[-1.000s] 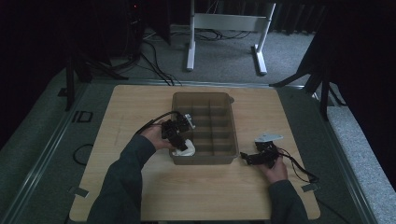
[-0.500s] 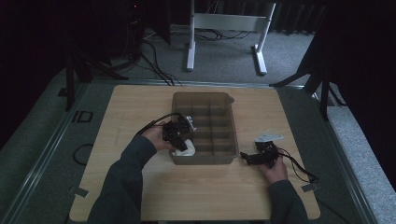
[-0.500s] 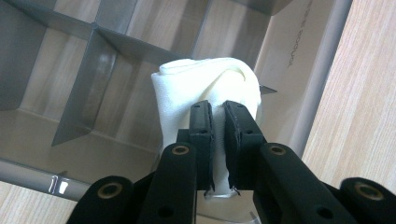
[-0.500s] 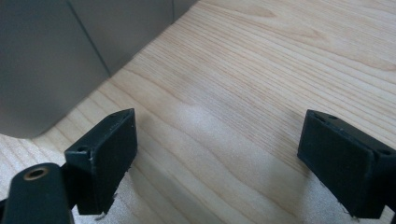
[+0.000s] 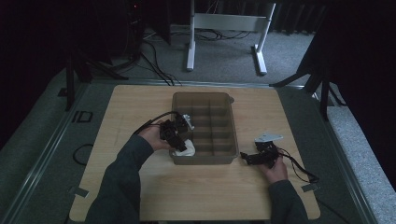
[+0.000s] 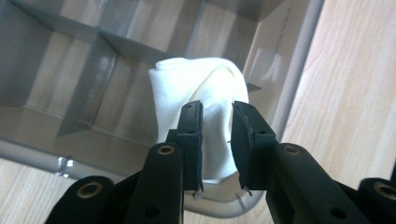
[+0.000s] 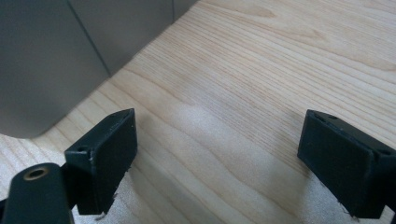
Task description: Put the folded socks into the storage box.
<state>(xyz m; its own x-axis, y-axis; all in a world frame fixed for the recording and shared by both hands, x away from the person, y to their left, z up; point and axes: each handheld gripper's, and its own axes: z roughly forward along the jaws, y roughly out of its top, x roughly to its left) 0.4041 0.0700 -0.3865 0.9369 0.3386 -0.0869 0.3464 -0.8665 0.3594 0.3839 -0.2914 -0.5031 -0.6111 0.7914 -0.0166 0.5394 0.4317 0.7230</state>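
Observation:
A grey compartment tray (image 5: pixel 227 122) sits mid-table. A white cloth (image 5: pixel 185 150) lies bunched in its near-left corner compartment and hangs over the rim. My left gripper (image 5: pixel 179 141) reaches over that corner; in the left gripper view its jaws (image 6: pixel 217 109) stand close together with a fold of the white cloth (image 6: pixel 191 79) pinched between them, above the tray rim (image 6: pixel 289 93). My right gripper (image 5: pixel 244 158) rests on the table just right of the tray's near-right corner. Its jaws (image 7: pixel 224 135) are wide apart over bare wood, with the tray wall (image 7: pixel 56 60) to their left.
The wooden table (image 5: pixel 140 107) has free room left, right and in front of the tray. The other tray compartments (image 5: pixel 210 126) look bare. Cables (image 5: pixel 299 168) trail from the grippers. Beyond the table, a white stand (image 5: pixel 224 28) stands on the carpet.

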